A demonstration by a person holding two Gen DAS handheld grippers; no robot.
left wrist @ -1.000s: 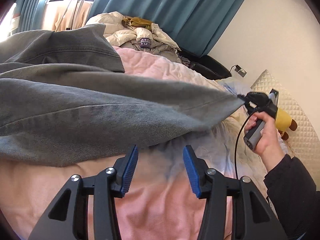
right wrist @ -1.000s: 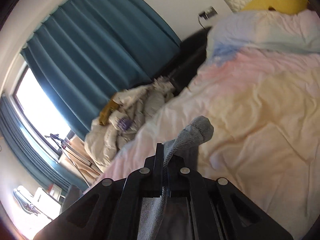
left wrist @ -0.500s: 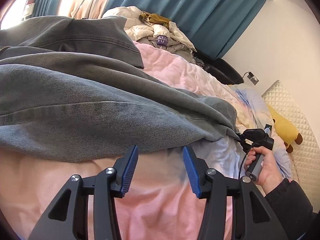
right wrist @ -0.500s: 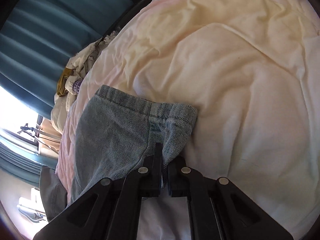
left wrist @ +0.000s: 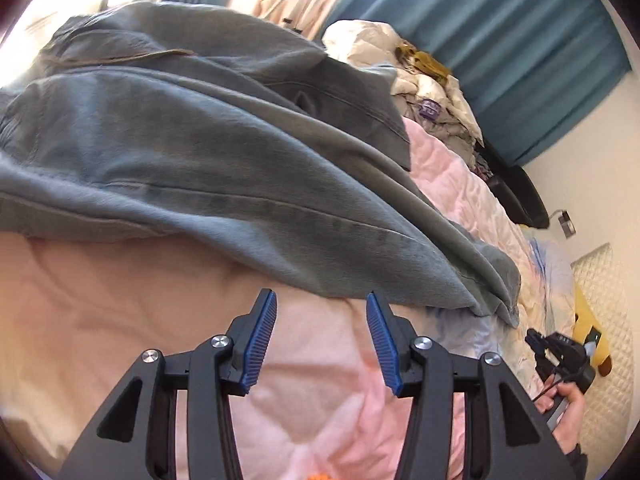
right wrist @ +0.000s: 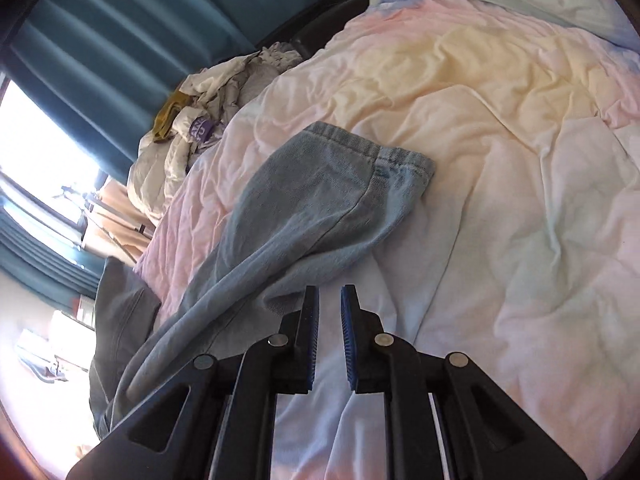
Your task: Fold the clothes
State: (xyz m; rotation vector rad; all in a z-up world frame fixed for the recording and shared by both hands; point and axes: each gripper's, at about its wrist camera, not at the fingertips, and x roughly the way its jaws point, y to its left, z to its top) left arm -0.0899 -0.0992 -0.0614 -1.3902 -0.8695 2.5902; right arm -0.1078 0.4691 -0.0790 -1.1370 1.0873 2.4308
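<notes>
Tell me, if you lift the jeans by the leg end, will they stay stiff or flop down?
Probably flop: the jeans already sag and wrinkle over the bumpy duvet. They look like thick denim with a chunky hem, so likely heavyish, pulling downward. The rough cloth probably won't slip from the right tongs, whose jaws have just been opening, nothing between them.

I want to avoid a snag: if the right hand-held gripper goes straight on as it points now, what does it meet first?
Probably the jeans leg, lying just ahead of the right hand-held gripper; depth is unclear, so it might touch the duvet first.
</notes>
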